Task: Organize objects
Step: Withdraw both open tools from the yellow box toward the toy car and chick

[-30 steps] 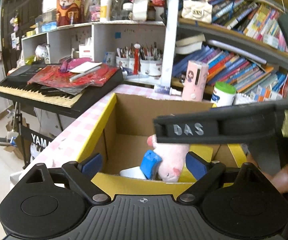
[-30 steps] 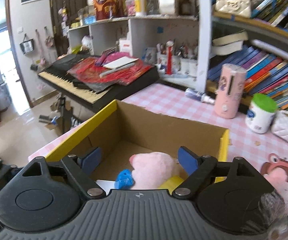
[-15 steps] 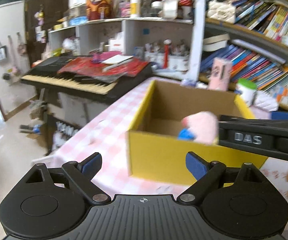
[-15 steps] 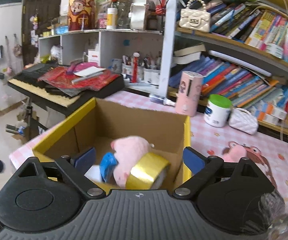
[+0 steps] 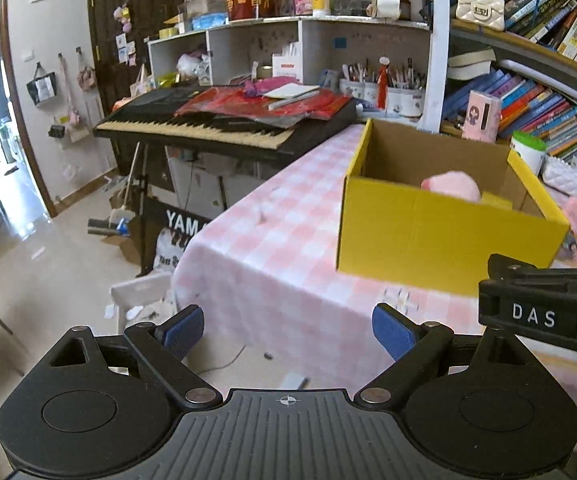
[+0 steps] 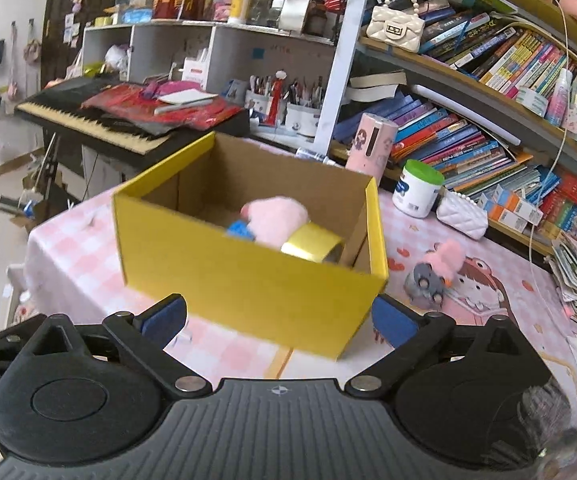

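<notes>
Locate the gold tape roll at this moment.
In the right wrist view the gold tape roll lies inside the yellow box, in its near right corner, touching the pink plush toy.

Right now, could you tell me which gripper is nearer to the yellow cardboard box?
Right. The right gripper faces the yellow cardboard box head-on, its front wall just past the open fingertips. The left gripper sits off the box's left corner, farther back, also open.

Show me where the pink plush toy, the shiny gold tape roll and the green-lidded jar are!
pink plush toy (image 6: 276,216): right wrist view, its fuzzy top.
gold tape roll (image 6: 312,243): right wrist view, its shiny outer band.
green-lidded jar (image 6: 416,196): right wrist view, its white side.
</notes>
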The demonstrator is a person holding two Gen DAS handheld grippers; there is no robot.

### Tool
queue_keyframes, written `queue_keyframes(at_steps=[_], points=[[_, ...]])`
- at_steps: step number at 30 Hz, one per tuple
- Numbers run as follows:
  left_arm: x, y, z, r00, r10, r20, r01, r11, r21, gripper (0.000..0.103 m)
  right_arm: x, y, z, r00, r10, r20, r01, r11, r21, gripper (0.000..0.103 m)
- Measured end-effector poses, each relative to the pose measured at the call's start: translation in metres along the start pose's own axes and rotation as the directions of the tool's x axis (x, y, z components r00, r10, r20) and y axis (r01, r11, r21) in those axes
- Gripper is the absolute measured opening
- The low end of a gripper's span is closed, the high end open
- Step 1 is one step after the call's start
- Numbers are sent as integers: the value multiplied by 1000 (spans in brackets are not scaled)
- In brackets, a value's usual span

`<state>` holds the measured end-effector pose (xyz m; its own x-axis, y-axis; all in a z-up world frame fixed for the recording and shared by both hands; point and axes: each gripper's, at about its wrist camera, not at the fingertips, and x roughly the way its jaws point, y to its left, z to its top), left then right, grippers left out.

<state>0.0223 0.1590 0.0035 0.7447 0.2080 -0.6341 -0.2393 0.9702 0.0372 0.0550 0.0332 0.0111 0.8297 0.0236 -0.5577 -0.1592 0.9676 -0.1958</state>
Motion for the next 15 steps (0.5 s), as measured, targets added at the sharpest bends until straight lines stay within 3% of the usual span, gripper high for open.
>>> queue_keyframes(at_steps=[8,15], points=[[-24,7,-29,999,-17,-27,18,1000,23,93,-33,5,-35,999,-17,-34,18,1000,15,100],[-34,-9,-47,996,-75,-54,80,992,96,93,-49,-13,-63,994,-72,-83,79,994,82,100]])
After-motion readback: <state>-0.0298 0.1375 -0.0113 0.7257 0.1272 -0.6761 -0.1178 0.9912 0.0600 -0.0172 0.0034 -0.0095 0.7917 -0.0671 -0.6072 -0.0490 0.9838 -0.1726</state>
